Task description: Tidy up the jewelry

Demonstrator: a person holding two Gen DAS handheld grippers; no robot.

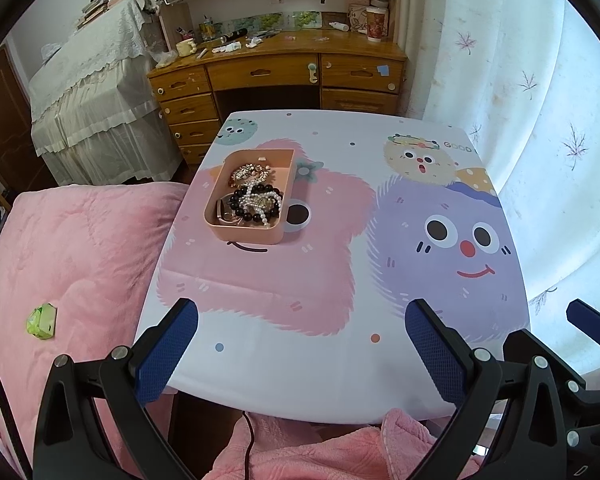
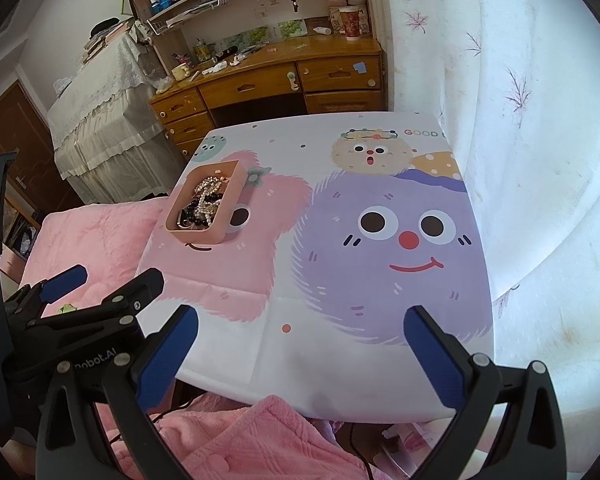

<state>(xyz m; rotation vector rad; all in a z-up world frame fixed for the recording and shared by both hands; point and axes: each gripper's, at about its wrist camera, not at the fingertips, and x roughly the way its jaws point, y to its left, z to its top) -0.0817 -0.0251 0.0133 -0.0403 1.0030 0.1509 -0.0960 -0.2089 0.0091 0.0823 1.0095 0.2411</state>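
Beside the counter (image 1: pixel 260 360), only the left wrist view showed the green packet (image 1: pixel 42 321) lying whole on the pink bed (image 1: pixel 68 248); the right wrist view caught the left tool (image 2: pixel 104 280) from the side. Both the left tool (image 1: pixel 302 322) and right tool (image 2: pixel 300 322) were spread wide, holding nothing. A pink tray (image 1: pixel 247 234) sat on the counter's left part, heaped with pearls (image 1: pixel 256 200), black beads (image 1: pixel 268 194) and gold pieces (image 1: pixel 248 172).

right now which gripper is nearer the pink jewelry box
Left. The left gripper hangs open at the table's near edge, the pink jewelry box ahead, slightly to its left. The right gripper, also open, sits further right, the box far off to its left.
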